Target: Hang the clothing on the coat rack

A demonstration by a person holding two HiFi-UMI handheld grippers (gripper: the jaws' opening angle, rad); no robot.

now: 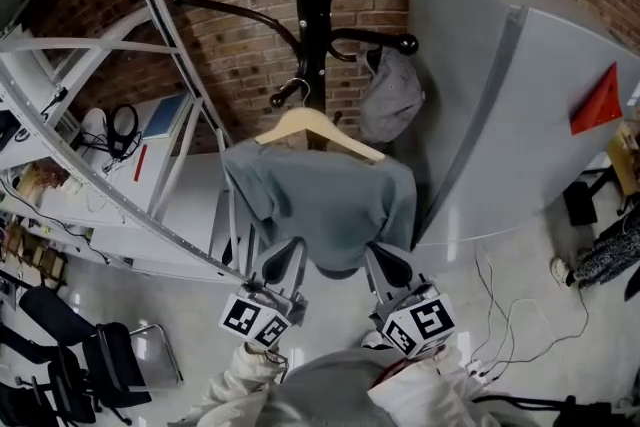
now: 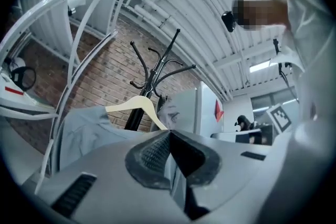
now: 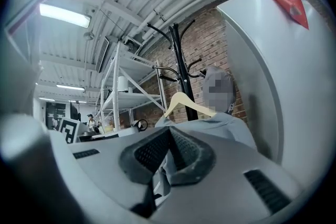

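Note:
A grey-blue shirt (image 1: 320,200) hangs on a wooden hanger (image 1: 318,128) in front of the black coat rack (image 1: 312,15). The hanger's hook sits close to a low rack arm; whether it rests on that arm I cannot tell. My left gripper (image 1: 283,260) is shut on the shirt's lower hem at the left. My right gripper (image 1: 388,265) is shut on the hem at the right. In the left gripper view the pads (image 2: 152,152) meet, with shirt (image 2: 84,128) and hanger (image 2: 134,105) beyond. In the right gripper view cloth (image 3: 164,173) shows between the pads, below hanger (image 3: 184,102) and rack (image 3: 181,55).
A grey cap (image 1: 390,95) hangs from a rack arm on the right. White metal shelving (image 1: 120,115) stands close at the left, and a grey panel (image 1: 500,115) with a red triangle (image 1: 597,103) at the right. Cables (image 1: 510,315) lie on the floor; black chairs (image 1: 70,365) are at the lower left.

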